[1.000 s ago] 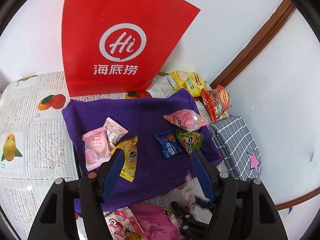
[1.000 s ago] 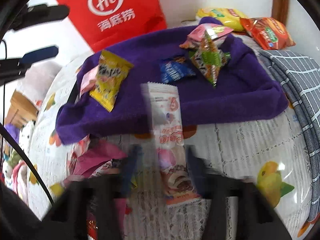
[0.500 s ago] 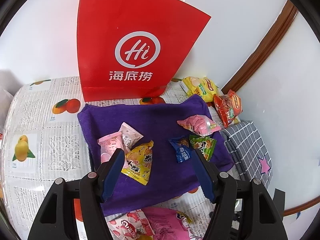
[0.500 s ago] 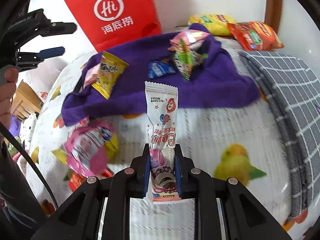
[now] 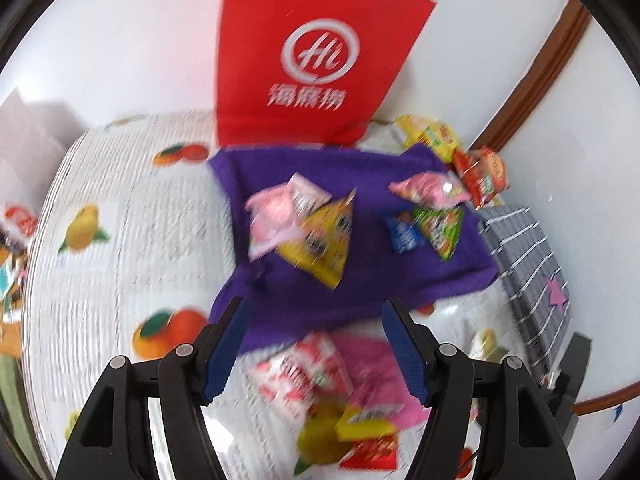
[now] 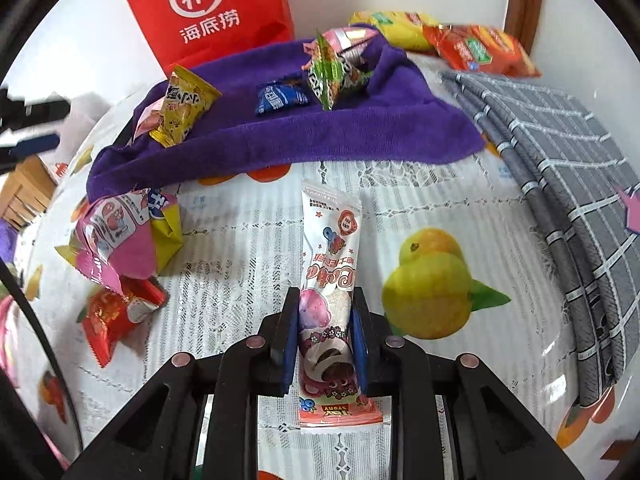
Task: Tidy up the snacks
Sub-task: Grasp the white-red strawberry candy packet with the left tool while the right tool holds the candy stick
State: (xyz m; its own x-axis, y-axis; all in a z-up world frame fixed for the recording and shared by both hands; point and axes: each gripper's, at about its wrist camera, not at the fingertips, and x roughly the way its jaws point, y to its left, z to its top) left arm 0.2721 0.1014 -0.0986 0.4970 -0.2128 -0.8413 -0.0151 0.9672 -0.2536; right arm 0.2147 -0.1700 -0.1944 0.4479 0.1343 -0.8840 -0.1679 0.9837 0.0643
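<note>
Fruit-print tablecloth (image 6: 248, 264) carries a purple towel (image 6: 360, 128) where about six packets already lie. Your right gripper (image 6: 325, 330) clamps a long pink-and-white snack bar (image 6: 330, 264) just short of it; your left gripper (image 5: 316, 350) hovers spread and empty over the unsorted pile (image 5: 340, 392).

the towel (image 6: 340, 132) was deep purple, and the bag (image 6: 208, 12) behind it was red with a white logo. the tabletop (image 6: 248, 248) wore a white lace-patterned cover printed with yellow and orange fruit, beside a grey cloth (image 6: 560, 168) checked in white. the long packet (image 6: 330, 280) was white and pink, the tool's pads (image 6: 290, 344) blue.
</note>
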